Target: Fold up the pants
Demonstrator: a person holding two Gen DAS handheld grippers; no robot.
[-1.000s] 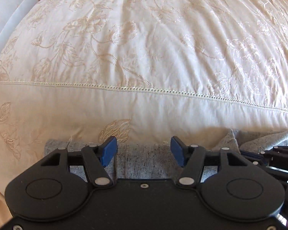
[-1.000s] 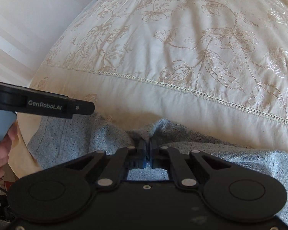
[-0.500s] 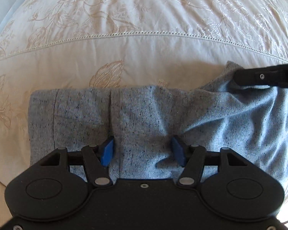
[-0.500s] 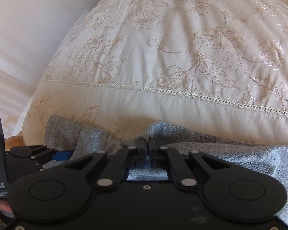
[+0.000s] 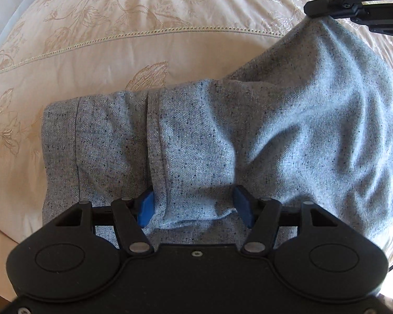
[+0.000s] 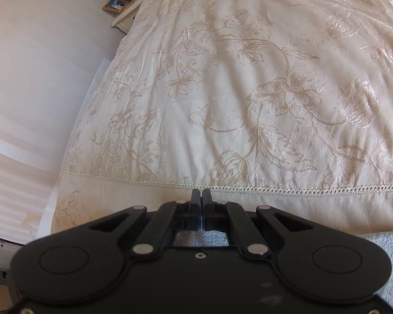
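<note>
The grey pants [image 5: 222, 136] lie folded on a cream bedspread [image 5: 117, 52] with a floral pattern and a lace seam; the left gripper [image 5: 193, 204] points straight down over them, its blue pads [image 5: 146, 205] spread wide, one at a hem fold and the other on a rumpled ridge, pinching nothing; the right gripper [image 5: 311, 9] holds a corner of the pants lifted at the upper right, so the cloth rises in a taut slope toward it; in the right wrist view that gripper [image 6: 202, 200] has its jaws pressed together, with grey cloth showing under them; a nightstand [image 6: 125, 15] stands beyond the bed.
</note>
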